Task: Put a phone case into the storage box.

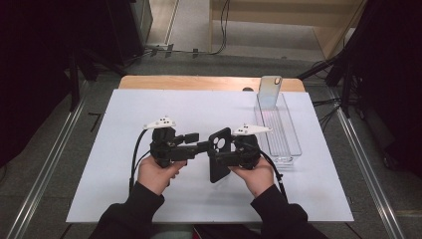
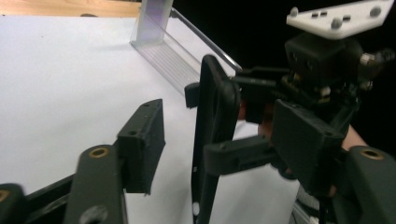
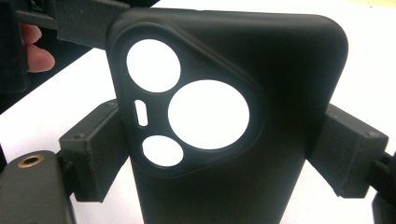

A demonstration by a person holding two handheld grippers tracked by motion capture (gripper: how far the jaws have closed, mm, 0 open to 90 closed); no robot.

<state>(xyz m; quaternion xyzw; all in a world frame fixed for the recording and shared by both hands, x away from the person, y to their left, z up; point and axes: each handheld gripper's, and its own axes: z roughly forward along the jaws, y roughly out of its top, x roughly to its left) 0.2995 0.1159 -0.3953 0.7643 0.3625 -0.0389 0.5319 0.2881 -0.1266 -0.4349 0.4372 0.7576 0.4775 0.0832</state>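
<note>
A black phone case (image 1: 217, 172) with round camera cut-outs stands upright above the white mat, between the two hands. My right gripper (image 1: 222, 155) is shut on it: in the right gripper view its pads (image 3: 98, 154) press both side edges of the case (image 3: 280, 70). My left gripper (image 1: 196, 141) points at the case from the left and is open. In the left gripper view one left finger (image 2: 142, 140) stands apart from the case's edge (image 2: 215, 116), with white mat showing in the gap. The right gripper's body (image 2: 322, 65) sits just behind the case.
A long clear plastic tray (image 1: 293, 139) lies at the right of the white mat (image 1: 124, 114). A pale phone-shaped piece (image 1: 269, 92) stands upright at its far end. The wooden table edge (image 1: 199, 82) runs behind the mat. Dark stands flank the table.
</note>
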